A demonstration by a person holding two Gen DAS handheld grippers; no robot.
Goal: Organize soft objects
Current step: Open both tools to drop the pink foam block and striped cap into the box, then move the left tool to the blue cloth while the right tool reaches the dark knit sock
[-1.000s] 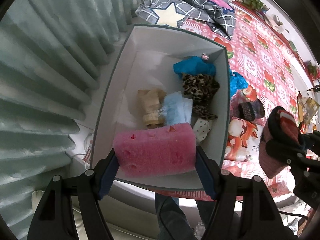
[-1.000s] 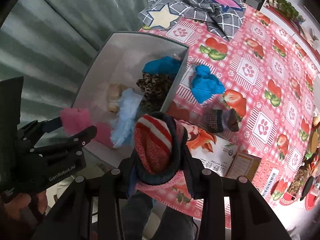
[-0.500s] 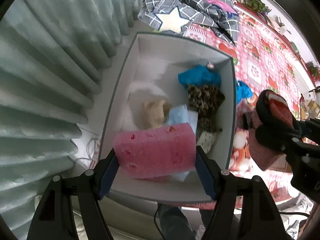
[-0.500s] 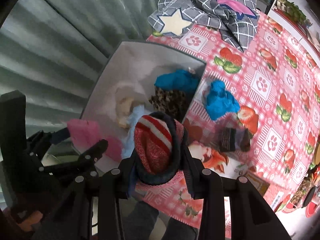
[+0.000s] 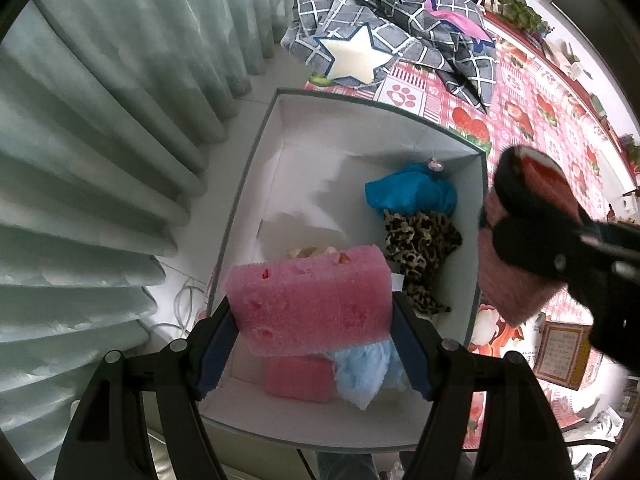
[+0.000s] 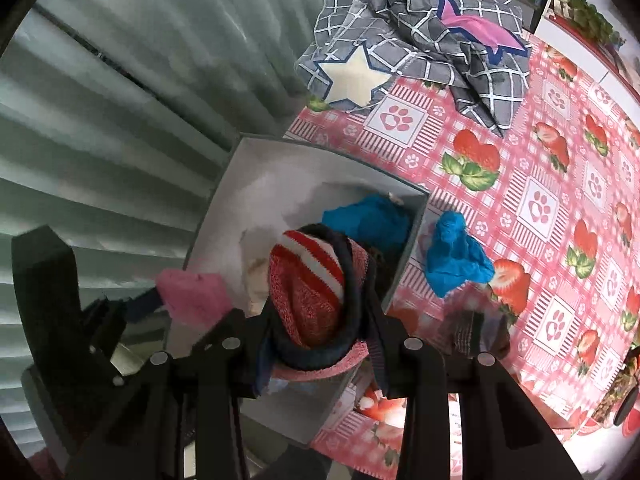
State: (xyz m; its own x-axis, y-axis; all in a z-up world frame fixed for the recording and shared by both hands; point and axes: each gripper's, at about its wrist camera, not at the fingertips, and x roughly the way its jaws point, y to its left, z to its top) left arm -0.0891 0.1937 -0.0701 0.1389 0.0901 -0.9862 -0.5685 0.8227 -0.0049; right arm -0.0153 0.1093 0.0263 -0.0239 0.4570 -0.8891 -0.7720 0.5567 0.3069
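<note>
My left gripper is shut on a pink sponge and holds it over the near end of the white box. Inside the box lie another pink sponge, a light blue cloth, a leopard-print cloth, a blue cloth and a beige item. My right gripper is shut on a rolled red, white and pink sock, just above the box's right rim. It also shows in the left wrist view.
A blue cloth and a dark striped sock lie on the strawberry tablecloth beside the box. A grey checked star cloth lies at the far end. Curtains hang to the left. A small card box sits near right.
Both grippers moved forward over the box. The right gripper with the sock came from beside the box to its right rim. The pink sponge now covers the box's near contents.
</note>
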